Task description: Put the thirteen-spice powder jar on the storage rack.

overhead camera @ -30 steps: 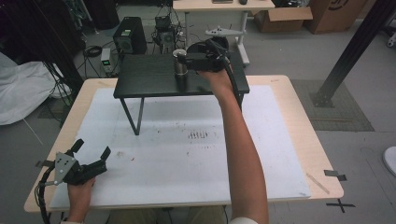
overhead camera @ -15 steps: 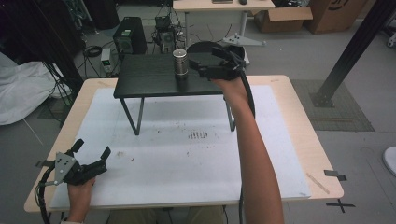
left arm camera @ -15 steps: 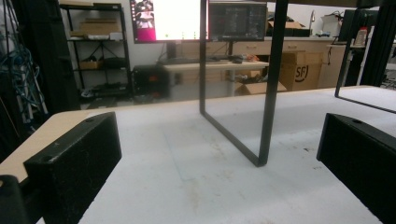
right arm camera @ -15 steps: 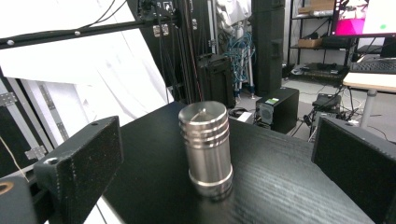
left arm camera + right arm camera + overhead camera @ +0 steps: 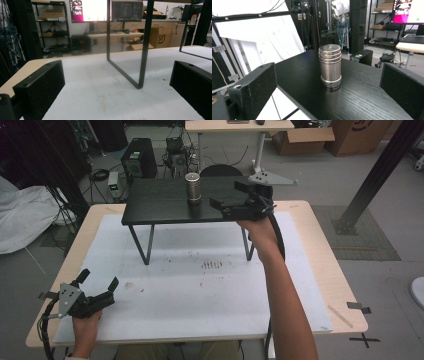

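A ribbed metal cylinder (image 5: 192, 187) stands upright on the small black raised table (image 5: 160, 202). My right gripper (image 5: 226, 194) hovers over that table's right part, to the right of the cylinder and apart from it. Its jaws have just been opening and stand wide, with nothing between them. In the right gripper view the cylinder (image 5: 330, 66) stands ahead of the gripper (image 5: 328, 83) on the black tabletop (image 5: 362, 102). My left gripper (image 5: 99, 279) rests near the front left corner of the white mat, open and empty. In the left gripper view that gripper (image 5: 112, 85) faces a black table leg (image 5: 143, 50).
A white mat (image 5: 200, 290) with a few dark marks covers the wooden table (image 5: 330, 250). The black table's thin metal legs (image 5: 142, 245) stand on the mat's far half. A computer tower (image 5: 136, 162), cables and cardboard boxes (image 5: 305, 137) sit on the floor beyond.
My right gripper has let go of the cylinder and drawn away to the right; its jaws have spread. The cylinder stays upright on the black table. The left gripper has not moved.
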